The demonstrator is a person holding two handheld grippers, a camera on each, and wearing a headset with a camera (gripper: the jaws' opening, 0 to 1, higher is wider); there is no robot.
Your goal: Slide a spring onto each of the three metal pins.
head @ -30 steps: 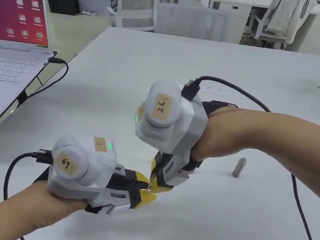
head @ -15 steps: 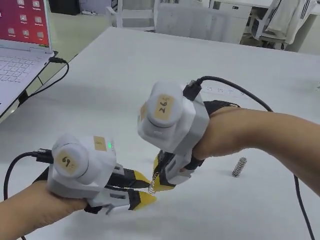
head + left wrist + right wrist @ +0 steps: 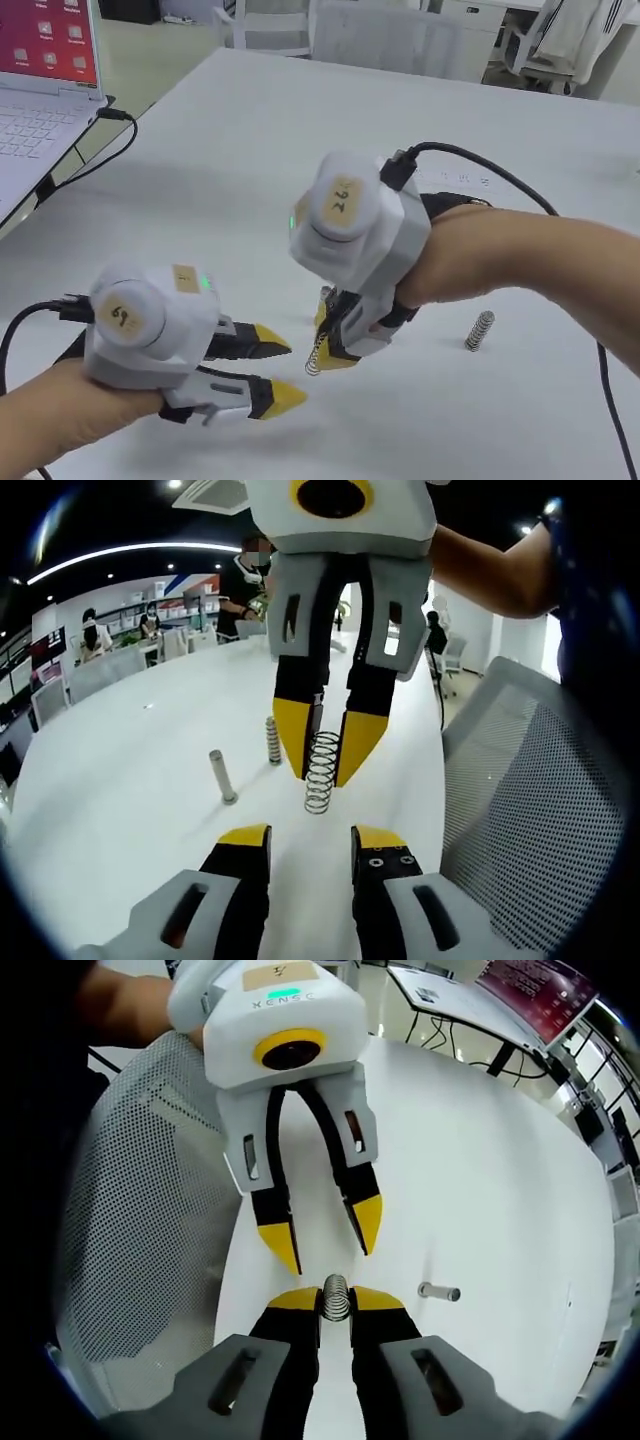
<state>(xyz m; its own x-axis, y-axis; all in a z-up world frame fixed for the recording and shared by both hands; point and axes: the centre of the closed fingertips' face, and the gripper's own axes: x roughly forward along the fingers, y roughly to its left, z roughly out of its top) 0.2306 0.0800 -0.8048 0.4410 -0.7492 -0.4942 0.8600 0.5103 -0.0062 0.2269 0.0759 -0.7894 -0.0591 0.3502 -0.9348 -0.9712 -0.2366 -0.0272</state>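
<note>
My right gripper [image 3: 336,1305] is shut on a loose steel spring [image 3: 321,775], which hangs from its yellow tips just above the white table [image 3: 200,180]. In the head view the spring [image 3: 316,354] dangles below this gripper [image 3: 327,345]. Facing it, a short way back, my left gripper [image 3: 312,837] stands open with nothing between its fingers; it sits low at the left in the head view [image 3: 278,368]. A bare metal pin [image 3: 221,776] stands upright on the table. Beyond it a second pin carries a spring [image 3: 272,740], also seen at the right as a sprung pin [image 3: 480,332].
An open laptop [image 3: 45,90] with a black cable [image 3: 100,160] sits at the table's far left edge. A cable runs from my right gripper over the arm [image 3: 480,185]. Mesh chairs [image 3: 390,40] stand beyond the far edge.
My left gripper's jaws have spread and drawn back from the spring. The right gripper, still holding the spring, has shifted slightly right and away from it.
</note>
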